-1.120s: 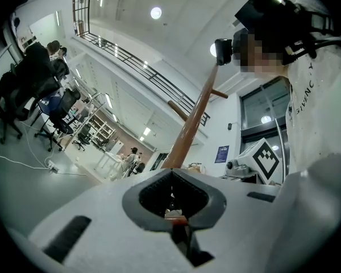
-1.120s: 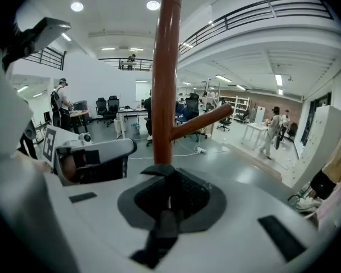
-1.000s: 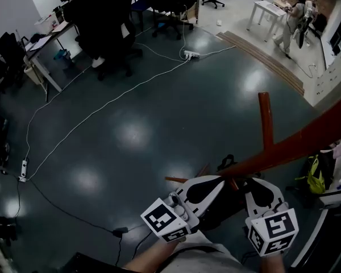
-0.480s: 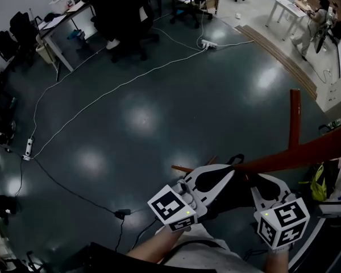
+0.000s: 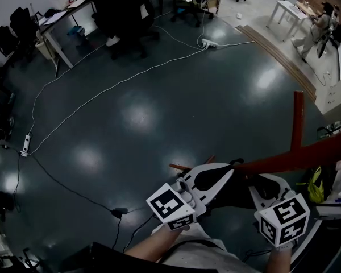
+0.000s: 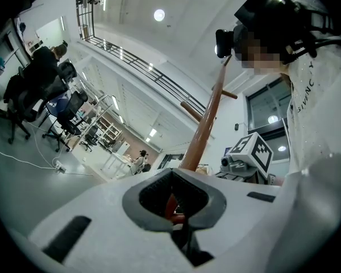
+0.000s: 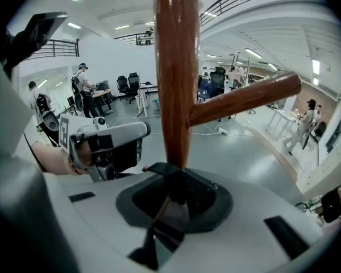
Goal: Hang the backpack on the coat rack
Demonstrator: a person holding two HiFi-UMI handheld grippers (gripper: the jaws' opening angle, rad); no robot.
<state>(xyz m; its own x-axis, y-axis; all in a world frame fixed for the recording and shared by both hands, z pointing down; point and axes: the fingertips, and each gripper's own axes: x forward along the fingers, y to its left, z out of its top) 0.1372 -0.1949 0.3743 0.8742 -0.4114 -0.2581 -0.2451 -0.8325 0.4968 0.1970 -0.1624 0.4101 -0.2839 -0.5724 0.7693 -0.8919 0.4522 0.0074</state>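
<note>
- Our left gripper [image 5: 224, 172] has hardly shifted in the last second. Its jaws sit together on what looks like a strap of the backpack [image 5: 236, 193], holding it up beside the rack
- The backpack hangs as a dark mass between our two grippers. Its black loop [image 5: 236, 162] pokes up against the red-brown pole, and we cannot tell whether it is over a peg yet
- Our right gripper [image 5: 260, 183] has tipped further downward and sunk a little. Its jaws are opening with dark strap fabric lying between them, so we judge the weight is passing to the rack and the hanging is nearly done
- The coat rack [image 5: 307, 154] slants across the right side, with one peg [image 5: 297, 115] standing up from it
- Below is a dark, glossy floor [image 5: 142, 118]. White cables [image 5: 102, 92] trail toward its far edge, where a desk [image 5: 62, 16] and office chairs [image 5: 125, 10] stand, and a person [image 5: 318, 17] is at the far right corner
</note>
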